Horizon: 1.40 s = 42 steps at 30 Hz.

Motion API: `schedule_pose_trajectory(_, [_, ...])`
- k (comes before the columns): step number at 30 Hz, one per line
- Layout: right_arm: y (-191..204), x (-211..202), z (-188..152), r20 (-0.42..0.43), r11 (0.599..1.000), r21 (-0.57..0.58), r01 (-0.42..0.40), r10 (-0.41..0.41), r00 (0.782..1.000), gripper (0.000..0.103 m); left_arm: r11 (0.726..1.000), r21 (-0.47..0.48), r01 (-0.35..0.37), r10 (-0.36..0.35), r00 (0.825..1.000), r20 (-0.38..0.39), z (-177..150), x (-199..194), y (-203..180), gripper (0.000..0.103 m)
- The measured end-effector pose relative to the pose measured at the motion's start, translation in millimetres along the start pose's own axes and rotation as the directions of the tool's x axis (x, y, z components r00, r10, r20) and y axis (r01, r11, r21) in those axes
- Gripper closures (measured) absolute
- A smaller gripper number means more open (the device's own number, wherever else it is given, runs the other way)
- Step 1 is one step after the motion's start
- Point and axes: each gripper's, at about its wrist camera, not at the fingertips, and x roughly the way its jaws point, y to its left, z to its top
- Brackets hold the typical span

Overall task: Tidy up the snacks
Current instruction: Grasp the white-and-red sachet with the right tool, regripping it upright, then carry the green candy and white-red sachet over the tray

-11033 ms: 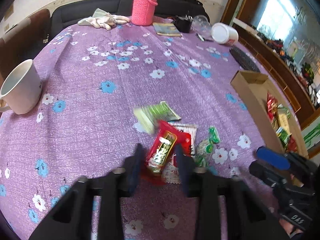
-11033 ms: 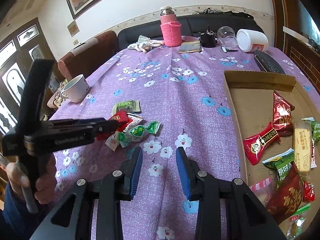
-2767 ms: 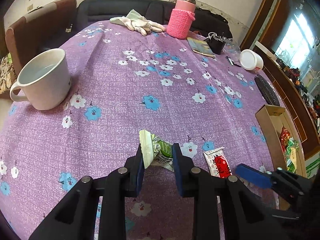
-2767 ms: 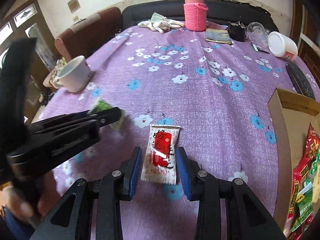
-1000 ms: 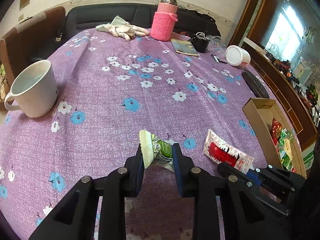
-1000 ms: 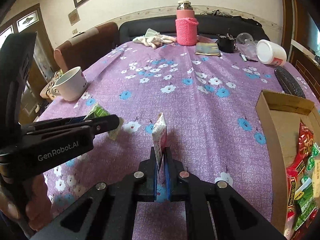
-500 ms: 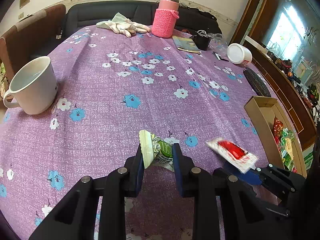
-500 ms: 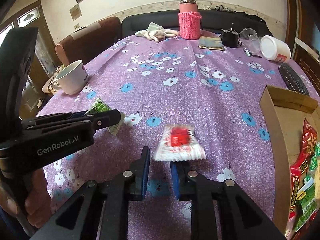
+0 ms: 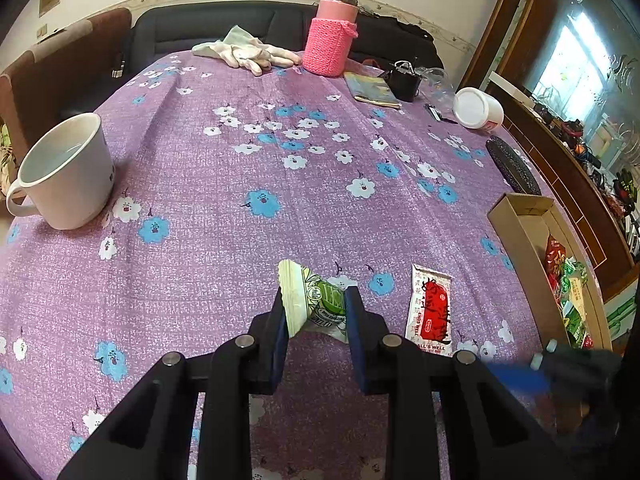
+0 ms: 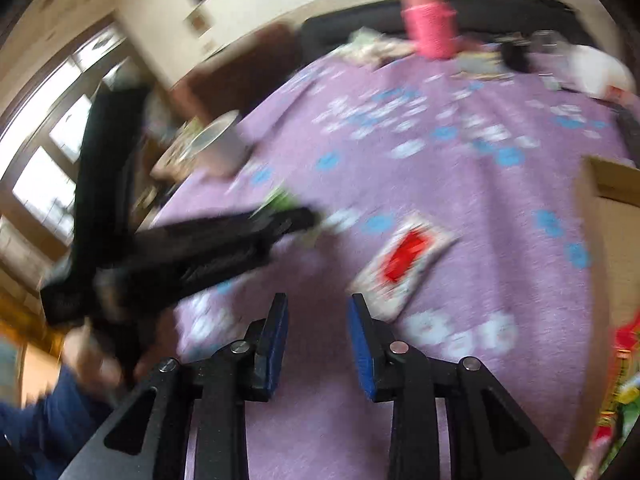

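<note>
the left gripper (image 9: 316,312) has its fingers clamped on a green snack packet (image 9: 314,306), held above the purple flowered worktop (image 9: 240,168). the right gripper (image 10: 318,340) has its fingers spread with nothing between them. a red-and-white snack packet (image 9: 430,308) lies flat on the worktop near its right edge, beside the cardboard box (image 9: 520,216) of snacks.

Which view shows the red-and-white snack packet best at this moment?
The left wrist view. There the red-and-white packet lies flat on the purple tablecloth, sharp enough to show its printing, just right of the left gripper. In the right wrist view the packet is whole but smeared by motion blur, ahead of the open right gripper.
</note>
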Motion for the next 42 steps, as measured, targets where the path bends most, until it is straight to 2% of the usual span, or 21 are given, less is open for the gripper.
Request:
schedule_pose_trajectory(2, [-12.4, 1.4, 2.9, 0.02, 0.993, 0.087, 0.079, -0.081, 0.997, 0.064, 1.0, -0.003, 0.001, -0.001, 1.0, -0.002, 0.2, 0.4, 0.1, 0.078])
schedule_pose_trajectory(4, [-21.9, 6.9, 6.3, 0.005, 0.984, 0.156, 0.082, -0.083, 0.997, 0.064, 1.0, -0.008, 0.002, -0.002, 1.0, -0.005, 0.8, 0.6, 1.3, 0.078])
schedule_pose_trajectory(6, [-22.2, 12.1, 10.9, 0.003, 0.978, 0.174, 0.118, -0.12, 0.993, 0.064, 1.0, -0.014, 0.005, -0.005, 1.0, -0.003, 1.0, -0.1, 2.6, 0.078])
schedule_pose_trajectory(10, [-7.9, 35.1, 20.8, -0.042, 0.973, 0.118, 0.196, -0.192, 0.981, 0.064, 0.999, -0.03, 0.01, -0.01, 1.0, -0.001, 2.0, -2.1, 6.7, 0.078])
schedule_pose_trajectory(11, [-4.5, 41.1, 22.3, -0.057, 0.969, 0.108, 0.223, -0.218, 0.974, 0.064, 0.999, -0.034, 0.011, -0.011, 1.0, -0.001, 2.3, -2.2, 7.5, 0.078])
schedule_pose_trajectory(15, [9.6, 50.0, 20.5, -0.029, 0.941, 0.006, 0.337, -0.337, 0.941, 0.065, 0.999, -0.042, 0.022, -0.022, 1.0, -0.008, 2.5, -1.6, 8.7, 0.078])
schedule_pose_trajectory(17, [8.8, 51.1, 18.7, -0.011, 0.934, -0.006, 0.356, -0.356, 0.934, 0.071, 0.999, -0.038, 0.027, -0.027, 1.0, -0.01, 2.1, -1.8, 6.9, 0.078])
schedule_pose_trajectory(18, [9.3, 49.2, 17.0, 0.0, 0.93, -0.019, 0.368, -0.368, 0.93, 0.081, 0.999, -0.033, 0.026, -0.026, 1.0, -0.009, 1.8, -1.9, 5.5, 0.078])
schedule_pose_trajectory(23, [0.7, 37.6, 9.7, 0.031, 0.936, 0.005, 0.353, -0.353, 0.935, 0.084, 0.999, -0.021, 0.026, -0.026, 1.0, -0.006, 1.0, -2.4, 2.4, 0.078])
schedule_pose_trajectory(30, [-0.7, 16.8, 7.4, 0.129, 0.952, 0.031, 0.304, -0.306, 0.943, 0.084, 1.0, -0.007, 0.016, -0.016, 1.0, -0.002, -0.4, -0.7, -0.5, 0.078])
schedule_pose_trajectory(32, [1.0, 8.3, 8.7, 0.159, 0.953, 0.035, 0.301, -0.303, 0.94, 0.084, 1.0, 0.006, 0.014, -0.014, 1.0, 0.004, -1.1, -1.3, -3.3, 0.078])
schedule_pose_trajectory(42, [-2.0, -3.3, 9.7, 0.188, 0.951, 0.055, 0.303, -0.308, 0.932, 0.084, 0.996, 0.077, -0.034, 0.029, 0.998, 0.058, -4.8, -7.2, -17.9, 0.078])
